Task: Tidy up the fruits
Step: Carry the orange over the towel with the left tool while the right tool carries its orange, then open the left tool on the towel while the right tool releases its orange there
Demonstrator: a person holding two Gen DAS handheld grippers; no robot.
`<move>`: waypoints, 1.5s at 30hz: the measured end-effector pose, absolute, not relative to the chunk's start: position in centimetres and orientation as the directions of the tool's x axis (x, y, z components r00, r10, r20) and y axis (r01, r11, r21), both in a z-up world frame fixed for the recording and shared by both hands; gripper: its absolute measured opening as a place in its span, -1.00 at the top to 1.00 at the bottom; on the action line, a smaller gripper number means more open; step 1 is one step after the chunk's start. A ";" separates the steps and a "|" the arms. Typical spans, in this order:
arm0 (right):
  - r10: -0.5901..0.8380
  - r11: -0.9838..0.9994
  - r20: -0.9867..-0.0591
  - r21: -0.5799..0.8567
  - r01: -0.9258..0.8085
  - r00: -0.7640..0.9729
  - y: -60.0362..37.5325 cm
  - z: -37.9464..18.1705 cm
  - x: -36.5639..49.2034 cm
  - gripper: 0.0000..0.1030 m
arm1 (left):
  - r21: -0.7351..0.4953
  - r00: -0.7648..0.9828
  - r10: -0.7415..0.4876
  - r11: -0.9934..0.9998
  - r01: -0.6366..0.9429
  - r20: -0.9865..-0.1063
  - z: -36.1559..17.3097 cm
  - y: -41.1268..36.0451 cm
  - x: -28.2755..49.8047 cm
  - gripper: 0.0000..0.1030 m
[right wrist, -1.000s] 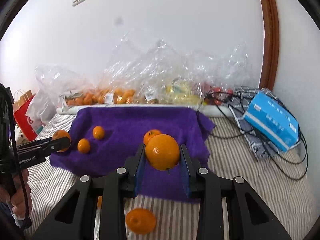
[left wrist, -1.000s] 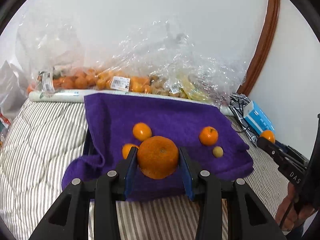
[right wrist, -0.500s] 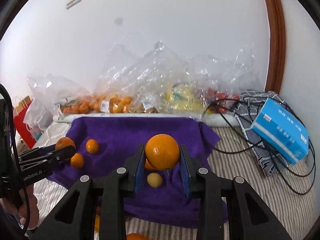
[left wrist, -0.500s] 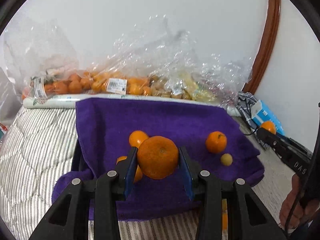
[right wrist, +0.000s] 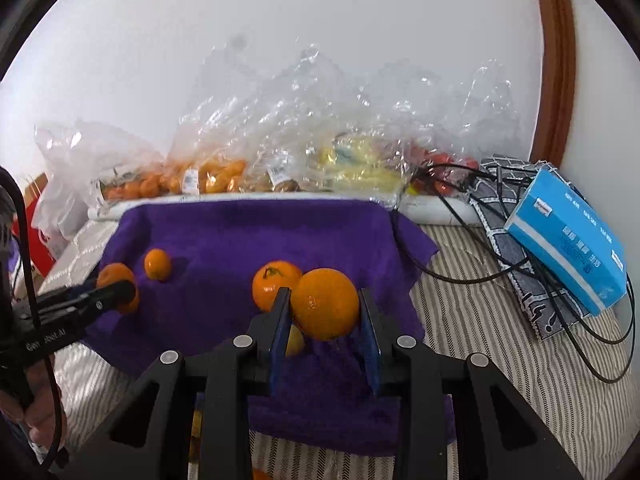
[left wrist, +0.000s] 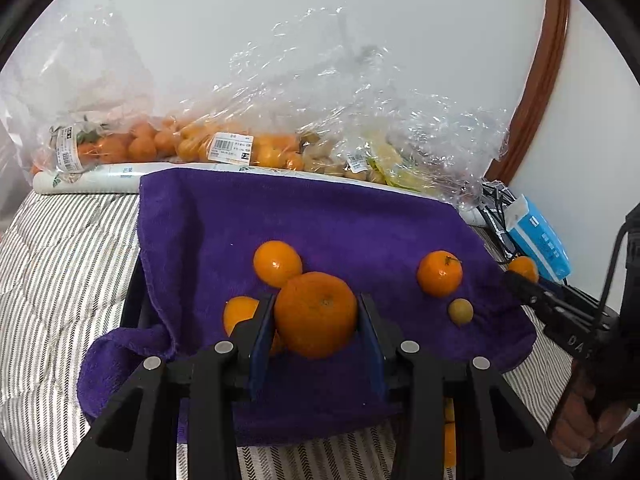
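A purple towel [left wrist: 320, 220] lies spread on a striped bed. My left gripper [left wrist: 316, 320] is shut on a large orange [left wrist: 315, 314], held above the towel's near left part. Three small mandarins [left wrist: 277, 263], [left wrist: 240, 314], [left wrist: 439, 273] and a small yellow fruit [left wrist: 460, 311] lie on the towel. My right gripper [right wrist: 325, 312] is shut on another orange [right wrist: 325, 303] above the towel's [right wrist: 248, 240] near right part, close over a mandarin [right wrist: 274, 285] and the yellow fruit [right wrist: 295, 341]. The left gripper also shows in the right wrist view [right wrist: 108, 292].
Clear plastic bags of fruit [left wrist: 224, 148] line the wall behind the towel. A blue tissue box [right wrist: 568, 236] and black cables [right wrist: 472, 264] lie on the right. A red paper bag [right wrist: 40, 236] stands at the left. Another orange fruit [left wrist: 449, 436] lies on the striped bedding [left wrist: 60, 248] near me.
Both grippers have moved forward over the towel with their oranges still held. The fruit on the towel now sits closer in both views.
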State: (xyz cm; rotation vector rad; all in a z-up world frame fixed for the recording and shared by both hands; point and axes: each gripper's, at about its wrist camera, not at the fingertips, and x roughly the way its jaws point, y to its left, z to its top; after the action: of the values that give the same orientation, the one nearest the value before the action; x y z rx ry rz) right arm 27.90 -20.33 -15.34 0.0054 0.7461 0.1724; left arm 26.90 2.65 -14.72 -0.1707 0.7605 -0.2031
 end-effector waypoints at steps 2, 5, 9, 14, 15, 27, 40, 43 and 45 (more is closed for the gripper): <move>0.159 0.985 -0.685 0.060 -0.162 0.711 -20.0 -15.7 28.0 0.37 | -0.234 0.700 -0.253 0.964 0.125 -0.667 -14.9 2.5 27.0 0.26; 0.151 0.985 -0.695 0.043 -0.169 0.703 -19.5 -16.2 28.1 0.37 | -0.244 0.696 -0.266 0.961 0.133 -0.667 -15.1 2.4 27.0 0.25; 0.145 0.983 -0.711 0.027 -0.180 0.688 -19.0 -16.9 28.2 0.37 | -0.245 0.690 -0.269 0.960 0.135 -0.672 -15.4 2.2 27.0 0.25; 0.133 0.982 -0.723 0.005 -0.188 0.677 -18.5 -17.3 28.2 0.37 | -0.239 0.676 -0.263 0.962 0.131 -0.688 -15.9 2.1 27.3 0.25; 0.128 0.982 -0.726 -0.003 -0.190 0.676 -18.4 -17.4 28.2 0.37 | -0.240 0.673 -0.263 0.962 0.129 -0.691 -16.0 2.1 27.4 0.25; 0.114 0.974 -0.737 -0.049 -0.220 0.666 -17.4 -18.1 28.0 0.37 | -0.243 0.647 -0.264 0.962 0.125 -0.716 -16.5 1.9 27.6 0.25; 0.166 0.963 -0.687 -0.043 -0.267 0.708 -17.0 -16.7 26.8 0.22 | -0.265 0.626 -0.277 0.957 0.115 -0.729 -16.6 2.2 27.9 0.24; 0.176 0.961 -0.669 -0.042 -0.273 0.722 -16.9 -16.3 26.5 0.07 | -0.264 0.639 -0.278 0.957 0.120 -0.718 -16.3 2.3 27.7 0.18; 0.179 0.962 -0.664 -0.037 -0.271 0.726 -17.0 -16.2 26.5 0.02 | -0.266 0.652 -0.283 0.956 0.127 -0.704 -15.9 2.2 27.4 0.03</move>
State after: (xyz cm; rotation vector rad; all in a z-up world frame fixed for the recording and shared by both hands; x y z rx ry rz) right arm 26.49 -16.97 -16.16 -0.1346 0.7170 0.2486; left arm 27.36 2.23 -15.92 -0.1999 0.8302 -0.2344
